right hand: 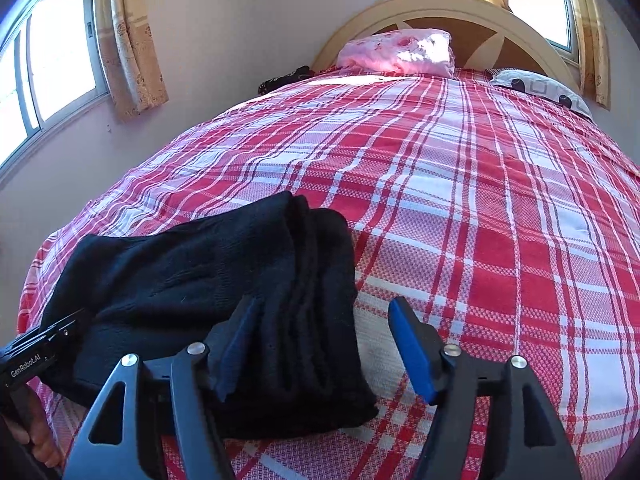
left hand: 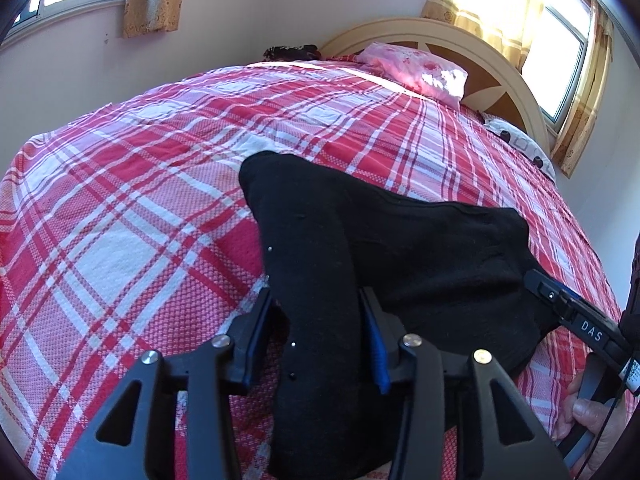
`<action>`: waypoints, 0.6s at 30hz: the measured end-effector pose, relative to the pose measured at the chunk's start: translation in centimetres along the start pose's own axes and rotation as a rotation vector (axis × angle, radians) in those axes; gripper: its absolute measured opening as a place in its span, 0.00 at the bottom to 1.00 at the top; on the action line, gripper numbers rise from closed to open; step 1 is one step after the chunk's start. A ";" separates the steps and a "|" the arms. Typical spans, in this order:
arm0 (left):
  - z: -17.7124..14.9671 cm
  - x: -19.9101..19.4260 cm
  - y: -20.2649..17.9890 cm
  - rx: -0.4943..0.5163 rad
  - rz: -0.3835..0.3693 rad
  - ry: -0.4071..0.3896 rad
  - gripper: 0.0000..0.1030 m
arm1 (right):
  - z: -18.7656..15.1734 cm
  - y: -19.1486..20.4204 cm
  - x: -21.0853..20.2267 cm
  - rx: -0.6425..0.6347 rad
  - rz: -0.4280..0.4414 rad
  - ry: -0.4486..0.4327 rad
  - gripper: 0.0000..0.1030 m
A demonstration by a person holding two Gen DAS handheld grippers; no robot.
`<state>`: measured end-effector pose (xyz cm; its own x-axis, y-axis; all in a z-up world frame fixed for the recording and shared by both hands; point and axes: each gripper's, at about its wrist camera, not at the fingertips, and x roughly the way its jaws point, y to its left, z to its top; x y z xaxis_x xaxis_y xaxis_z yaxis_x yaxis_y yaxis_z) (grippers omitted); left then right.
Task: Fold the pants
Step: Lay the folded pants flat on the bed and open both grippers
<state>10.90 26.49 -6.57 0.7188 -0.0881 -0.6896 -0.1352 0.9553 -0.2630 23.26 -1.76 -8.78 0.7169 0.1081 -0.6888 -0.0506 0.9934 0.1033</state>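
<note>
Right wrist: fingers apart (gripping nothing) beside pants edge; bedspread bare rightward.

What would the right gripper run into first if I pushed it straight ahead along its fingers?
Probably the folded black pants: their right edge lies between the open fingers of the right gripper, against the left pad. Beyond that is plaid bedspread.

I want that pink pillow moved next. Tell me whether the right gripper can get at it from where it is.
Probably not: the pink pillow lies at the headboard, far across the bed, while the right gripper sits open over the folded pants.
</note>
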 end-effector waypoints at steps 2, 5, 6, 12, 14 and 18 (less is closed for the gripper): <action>-0.1 0.0 0.1 -0.003 -0.006 0.000 0.46 | -0.2 0.2 -0.7 -0.013 -0.024 -0.013 0.66; -0.1 0.0 0.3 -0.014 -0.021 0.003 0.46 | -0.7 0.6 -2.3 -0.033 -0.089 -0.035 0.66; 0.0 0.0 0.4 -0.016 -0.023 0.003 0.46 | -1.0 0.7 -2.9 -0.040 -0.116 -0.053 0.66; 0.0 -0.1 0.4 -0.009 -0.012 0.002 0.48 | -2.7 4.9 -7.9 -0.225 -0.199 -0.228 0.64; 0.0 -0.3 0.4 -0.011 -0.015 0.006 0.49 | -2.6 6.2 -7.5 -0.268 -0.135 -0.189 0.42; -0.7 -1.5 0.2 0.031 0.058 0.021 0.74 | -2.8 6.7 -5.8 -0.242 -0.070 -0.103 0.34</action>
<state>9.34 26.65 -6.07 0.6958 -0.0380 -0.7172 -0.1549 0.9672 -0.2014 16.82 4.42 -6.14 0.7907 0.0463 -0.6105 -0.1542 0.9800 -0.1254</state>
